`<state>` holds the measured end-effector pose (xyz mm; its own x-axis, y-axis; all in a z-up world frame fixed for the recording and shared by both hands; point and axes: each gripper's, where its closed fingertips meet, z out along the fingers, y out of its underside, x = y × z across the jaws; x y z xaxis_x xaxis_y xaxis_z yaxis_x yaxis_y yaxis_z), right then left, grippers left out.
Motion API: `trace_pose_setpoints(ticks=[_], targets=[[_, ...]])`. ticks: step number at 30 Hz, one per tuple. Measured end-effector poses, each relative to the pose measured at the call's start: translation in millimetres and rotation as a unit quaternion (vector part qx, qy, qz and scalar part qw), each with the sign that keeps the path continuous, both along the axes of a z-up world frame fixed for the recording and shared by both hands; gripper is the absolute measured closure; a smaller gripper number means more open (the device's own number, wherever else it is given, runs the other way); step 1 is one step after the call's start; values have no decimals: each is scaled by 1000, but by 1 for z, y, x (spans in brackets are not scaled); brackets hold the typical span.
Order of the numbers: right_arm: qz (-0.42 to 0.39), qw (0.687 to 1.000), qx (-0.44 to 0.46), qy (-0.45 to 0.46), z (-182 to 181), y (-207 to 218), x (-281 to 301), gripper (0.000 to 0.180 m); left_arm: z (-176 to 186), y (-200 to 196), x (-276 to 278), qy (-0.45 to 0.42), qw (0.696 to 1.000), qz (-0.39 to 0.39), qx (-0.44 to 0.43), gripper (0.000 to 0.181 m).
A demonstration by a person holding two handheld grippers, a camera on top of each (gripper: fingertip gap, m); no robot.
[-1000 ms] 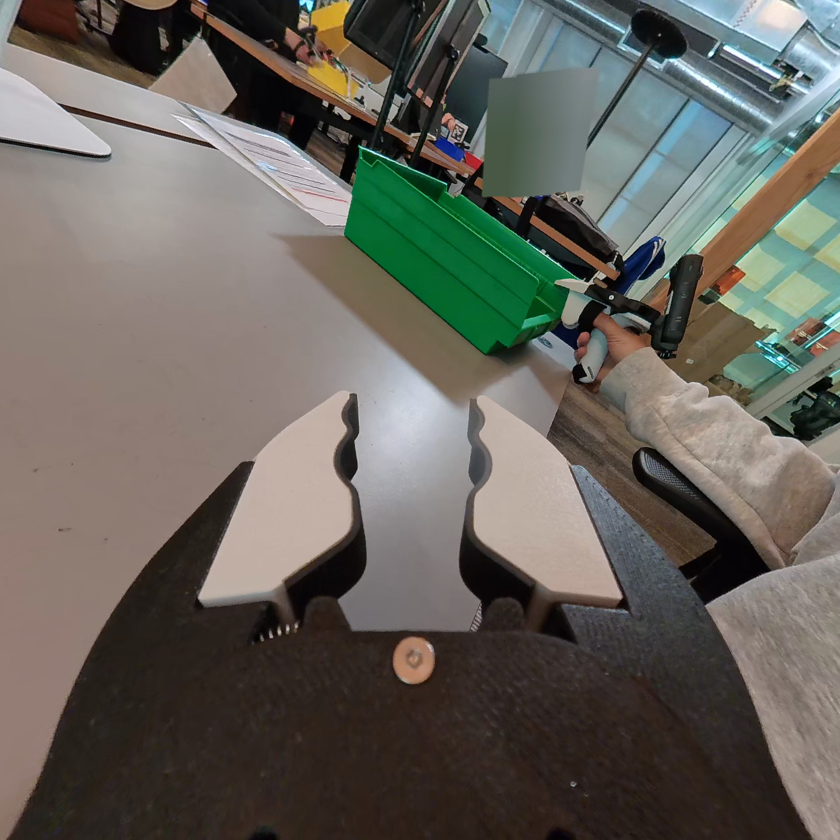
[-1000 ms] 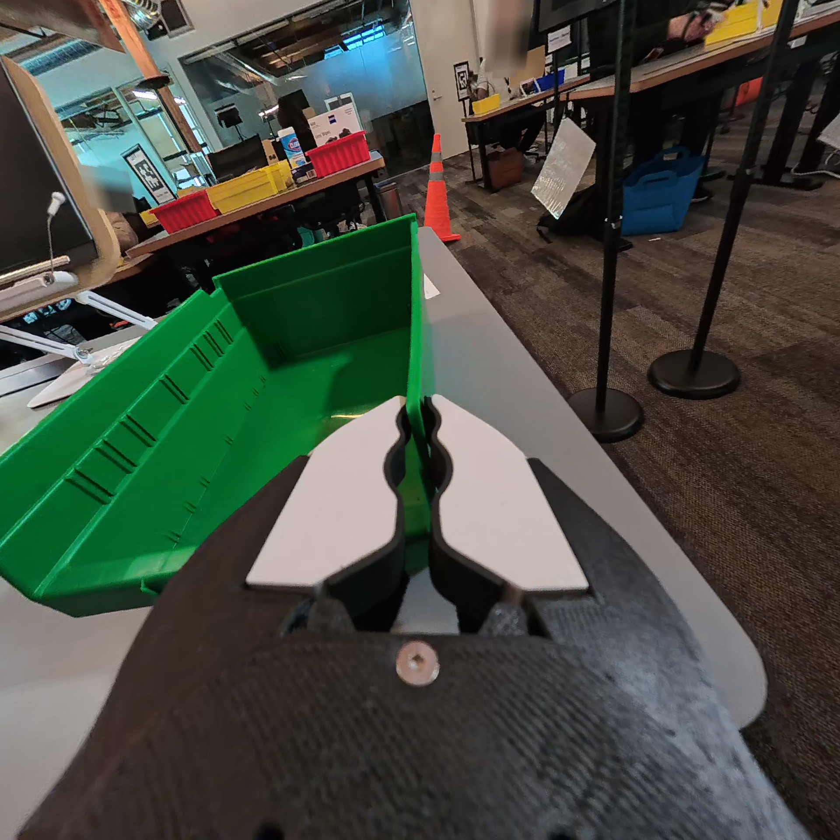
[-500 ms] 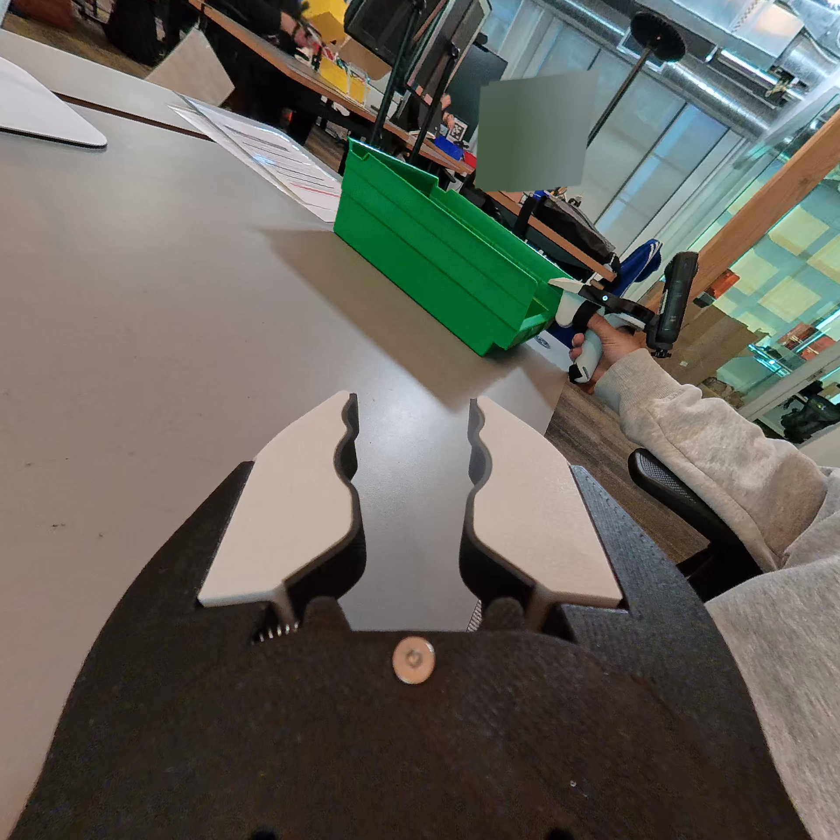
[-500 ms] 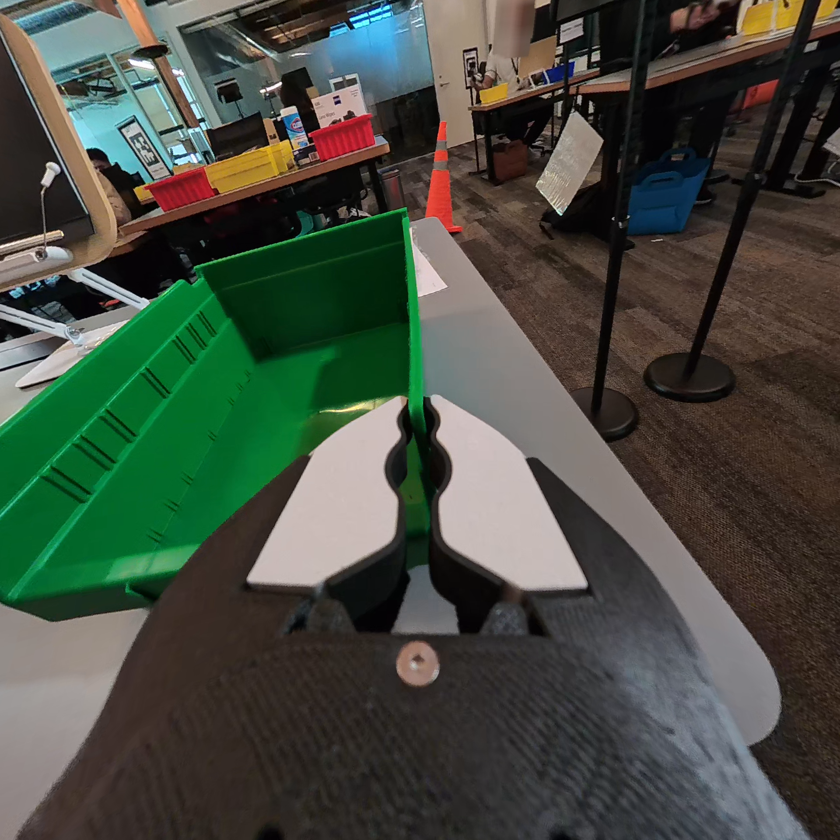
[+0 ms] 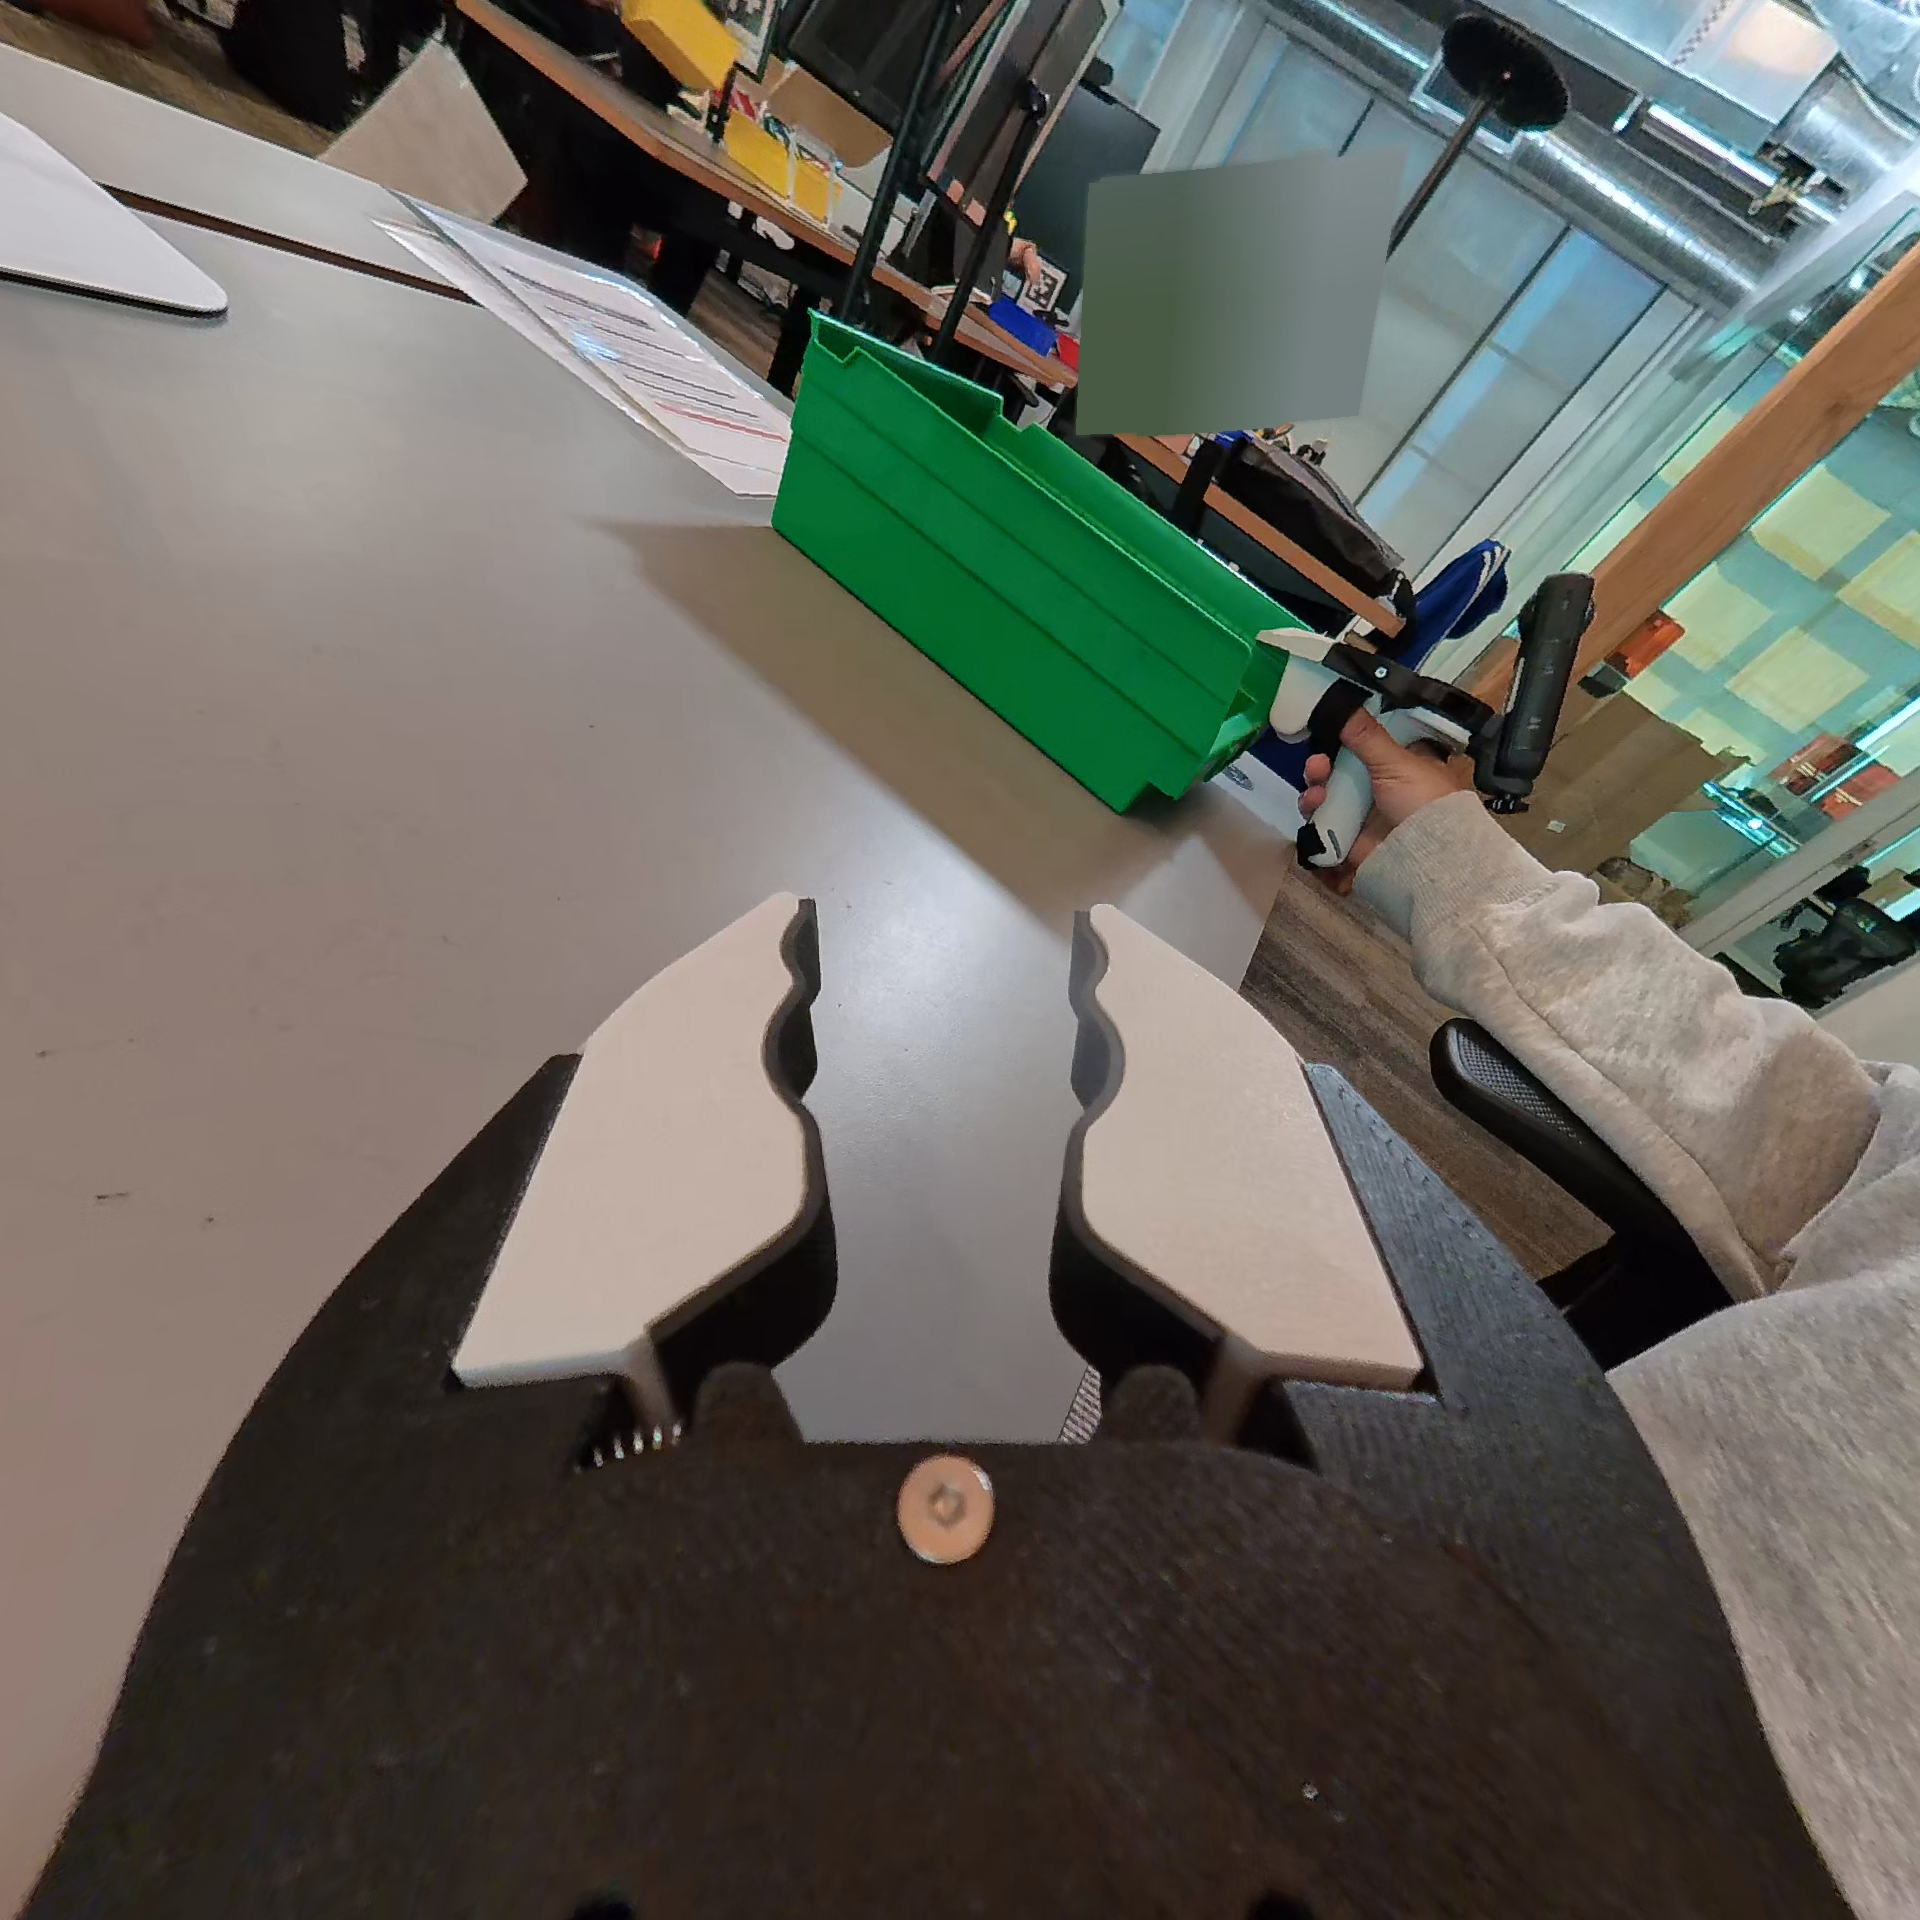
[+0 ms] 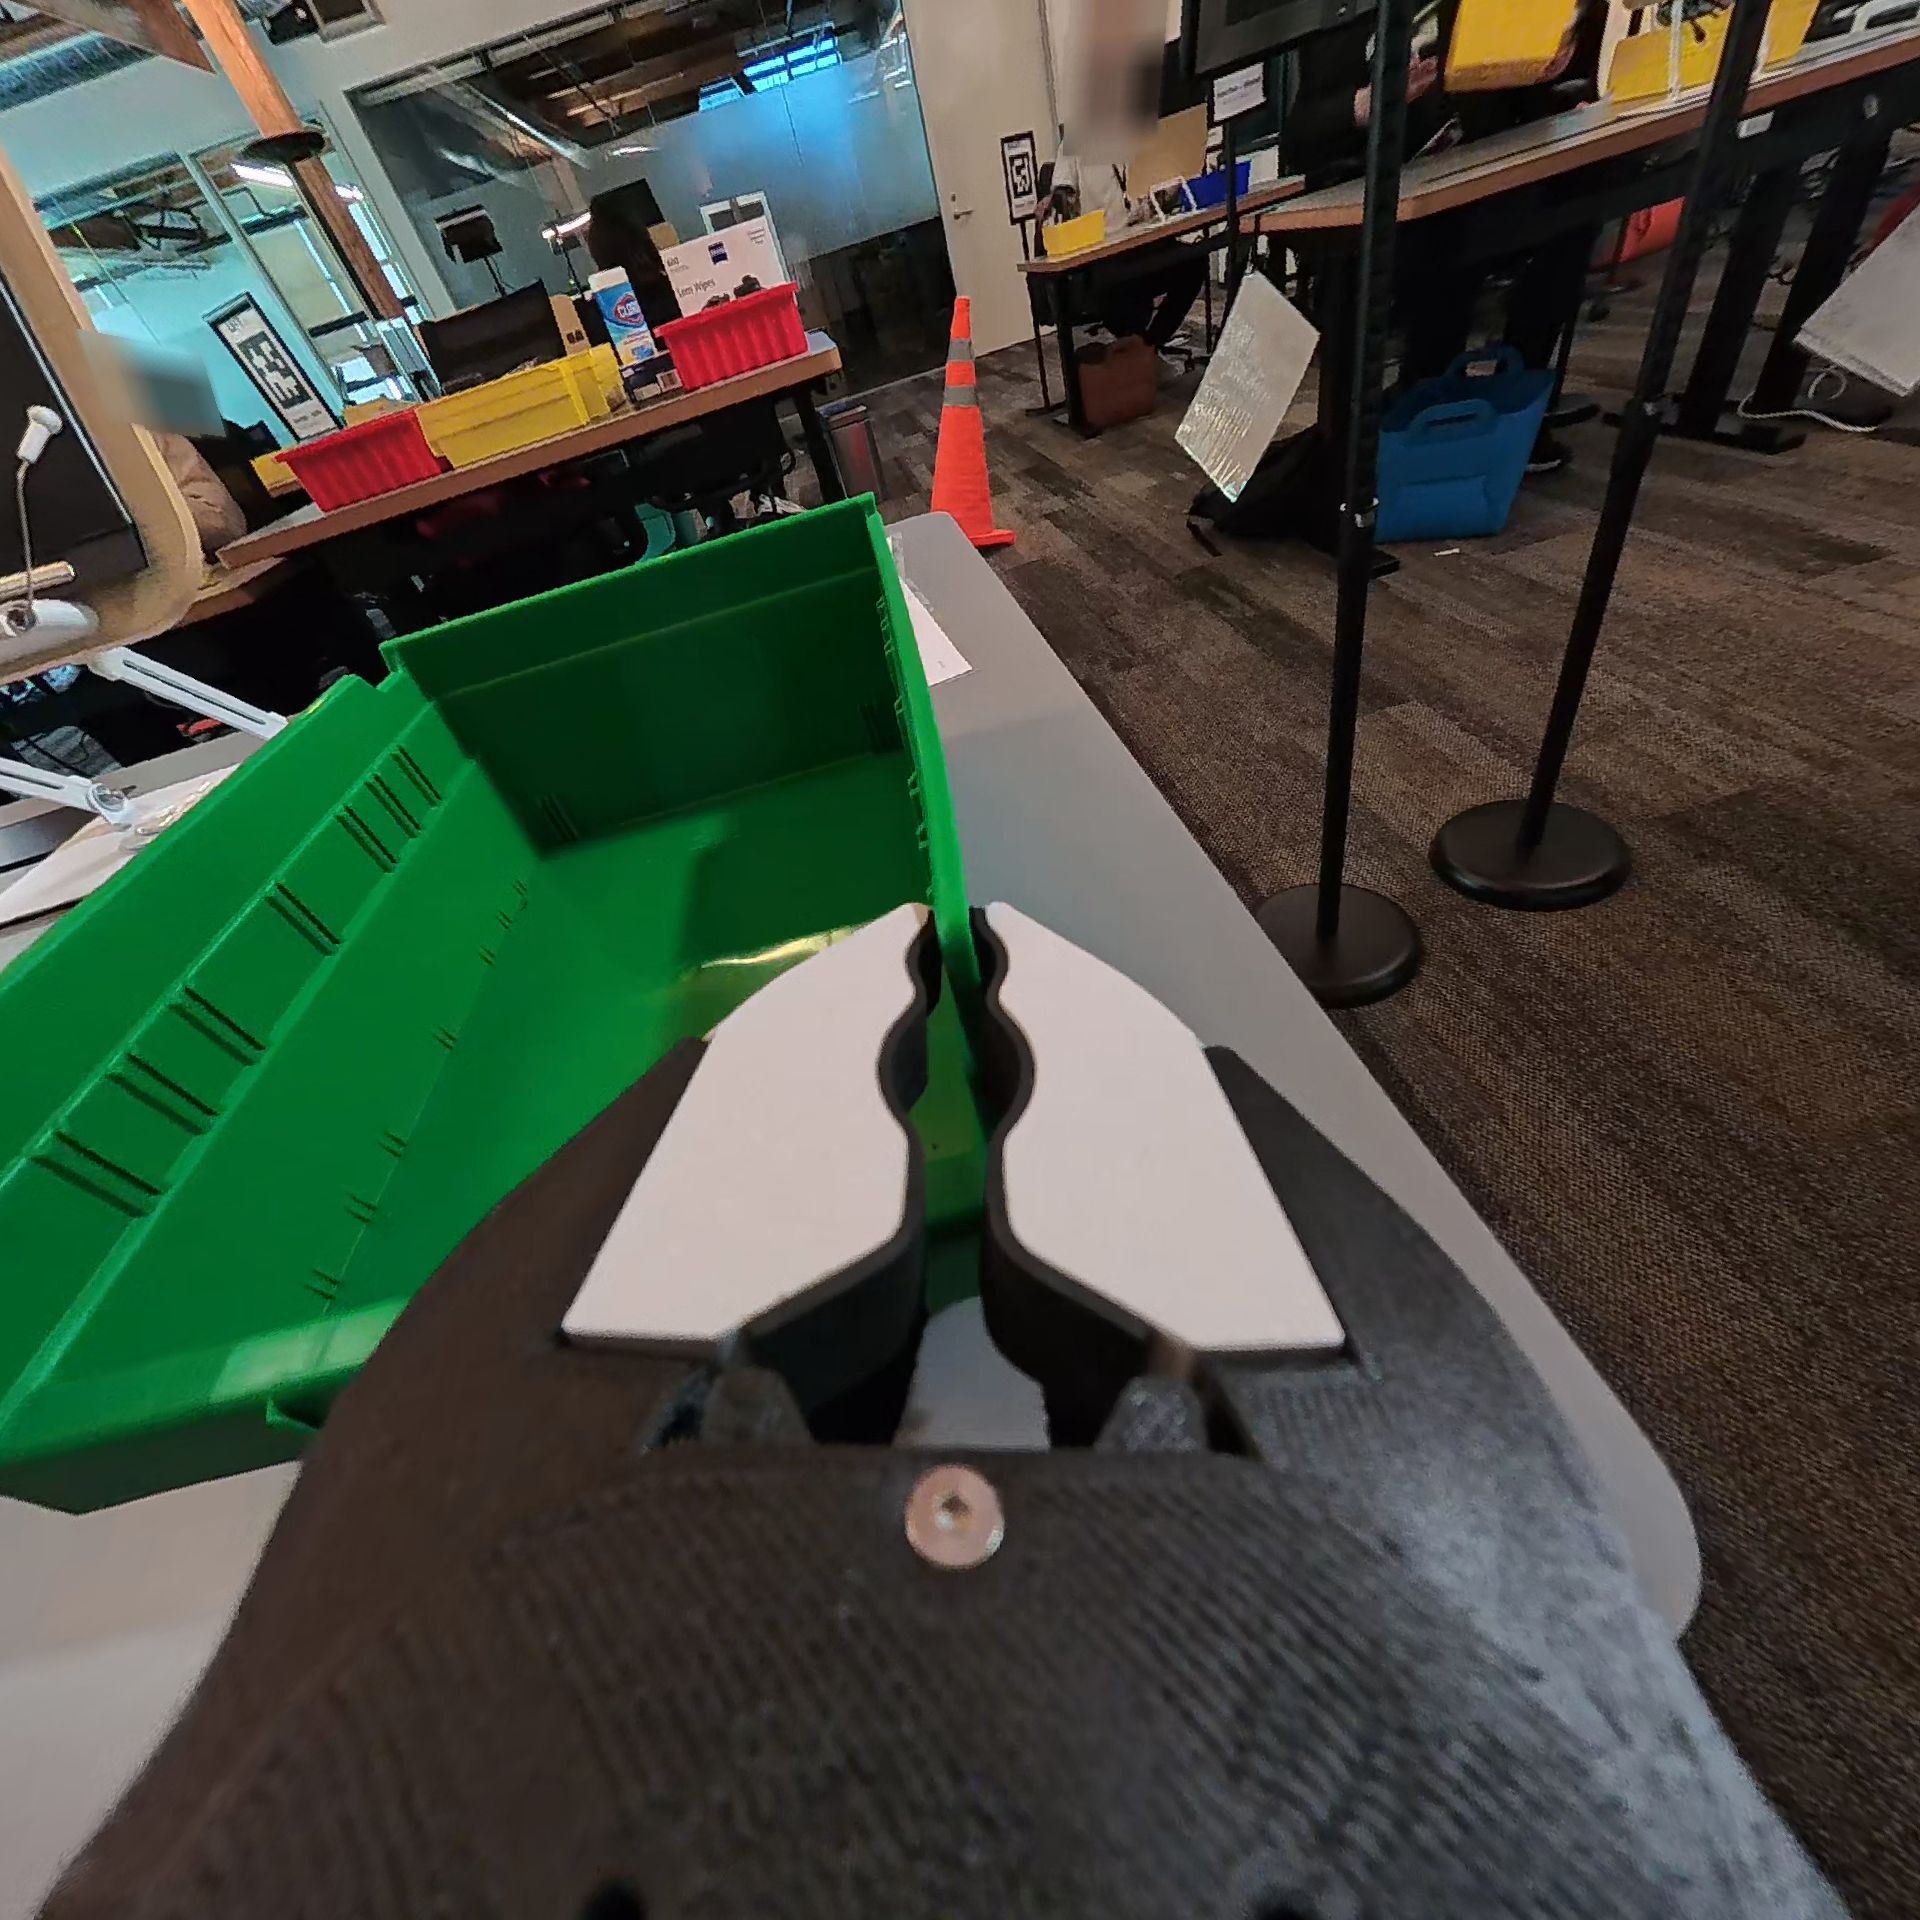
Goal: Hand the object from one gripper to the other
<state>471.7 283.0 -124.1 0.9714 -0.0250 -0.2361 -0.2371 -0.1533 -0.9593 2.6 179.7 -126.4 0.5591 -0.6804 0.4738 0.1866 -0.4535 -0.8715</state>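
one green bin (image 6: 436,997) wall inside right claw (image 6: 951,920)

Bare grey table (image 5: 343,727) ahead of left gripper (image 5: 943,914), green bin (image 5: 997,582) blocking far right corner

Writing shows on a wipes canister (image 6: 623,312), perhaps.

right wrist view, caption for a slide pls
Right gripper shut on the side wall of an empty green bin at the table edge.
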Motion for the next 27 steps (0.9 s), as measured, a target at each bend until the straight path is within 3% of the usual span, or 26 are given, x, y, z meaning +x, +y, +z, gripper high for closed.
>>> trace_pose_setpoints(ticks=[12, 14, 17, 22, 27], targets=[[-19, 1000, -8, -12, 1, 1, 4, 168, -2, -3, 5, 11, 1000, -7, 2, 134], [-45, 999, 0, -19, 14, -6, 9, 158, -3, -3, 5, 13, 1000, -8, 3, 134], [-61, 995, 72, -37, 64, -25, 0, 149, -3, -3, 6, 14, 1000, -7, 3, 134], [60, 973, 207, -84, 127, -51, -104, 158, 0, 3, -4, 11, 1000, 8, 3, 133], [246, 935, 241, -84, 124, -71, -253, 161, 12, 33, -65, 105, 981, 133, 93, 132]])
